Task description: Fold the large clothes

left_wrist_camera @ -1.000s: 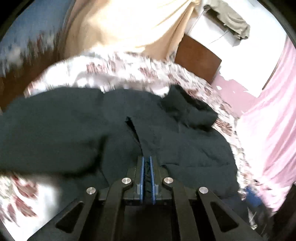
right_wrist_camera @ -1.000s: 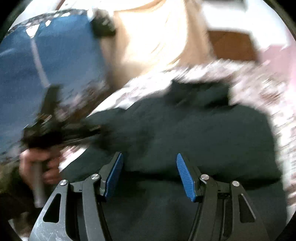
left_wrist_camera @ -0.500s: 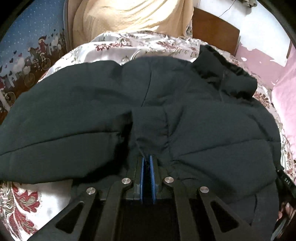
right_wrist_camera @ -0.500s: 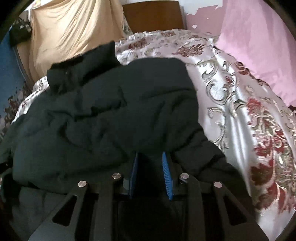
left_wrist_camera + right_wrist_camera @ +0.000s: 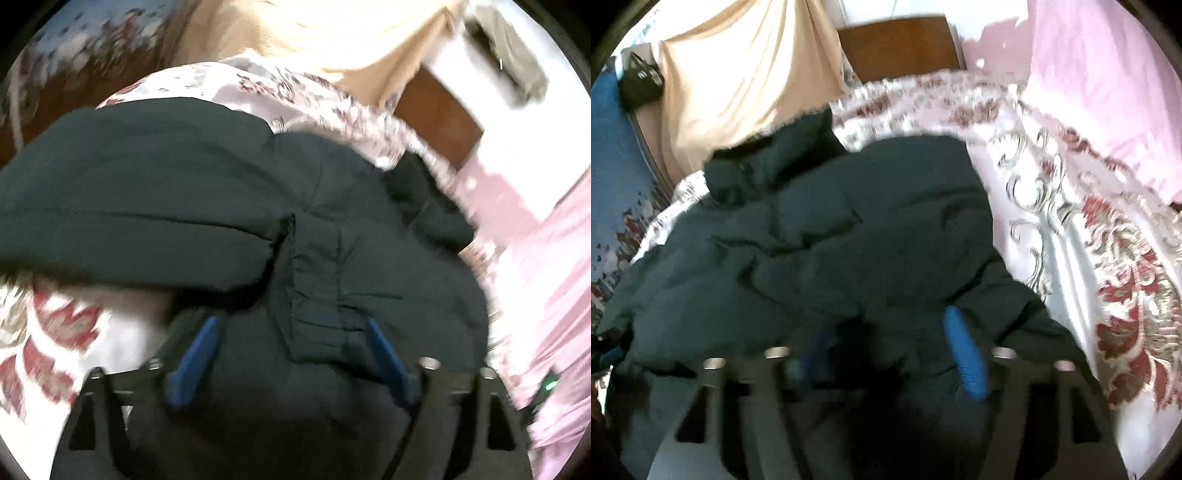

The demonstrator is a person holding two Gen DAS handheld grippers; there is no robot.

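Two grippers are opening now, both over the dark jacket (image 5: 207, 192) on the bed (image 5: 1071, 236); my left gripper (image 5: 291, 354) has the hem between its jaws, pads apart from it; my right gripper (image 5: 886, 362) also releases, cloth under it; the jacket lies ahead of both, its long axis running away toward the collar (image 5: 768, 162); I judge both hands equally near.

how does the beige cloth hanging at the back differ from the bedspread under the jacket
The beige cloth is plain, with no print; the bedspread is pale with red floral and scroll patterns. The beige cloth hangs down in vertical folds behind the bed; the bedspread lies spread out flat. The dark jacket rests on the bedspread, not on the beige cloth. Both are light-coloured fabrics.
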